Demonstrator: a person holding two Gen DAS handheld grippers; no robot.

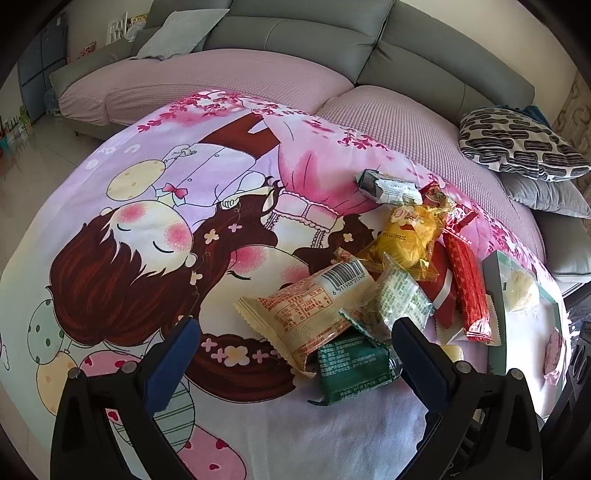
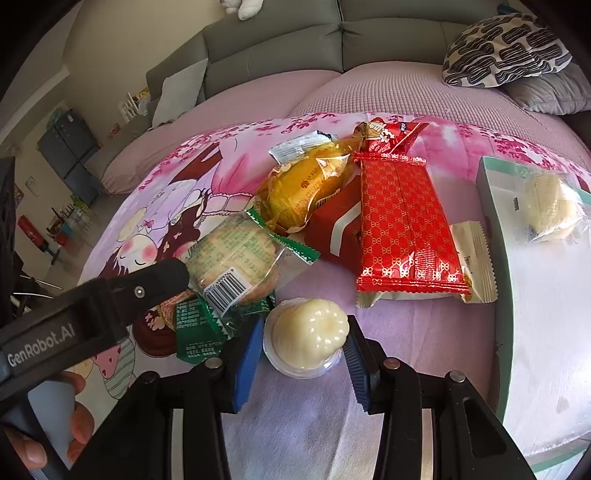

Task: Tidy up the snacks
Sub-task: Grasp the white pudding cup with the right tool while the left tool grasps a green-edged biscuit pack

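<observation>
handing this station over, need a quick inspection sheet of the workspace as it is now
surface: cartoon-print blanket spread flat in front of a grey sofa.
job's things: snack pile with a cream packet, green packet, yellow-wrapped cake, patterned red packet; a wrapped bun lies in the pale green box.
clutter: nothing seen.
grippers: right tongs shut on the jelly cup; left tongs open over the cream and green packets, gripping nothing.
cables: nothing seen.
surroundings: patterned cushion, grey cushion, pink sofa cover.
</observation>
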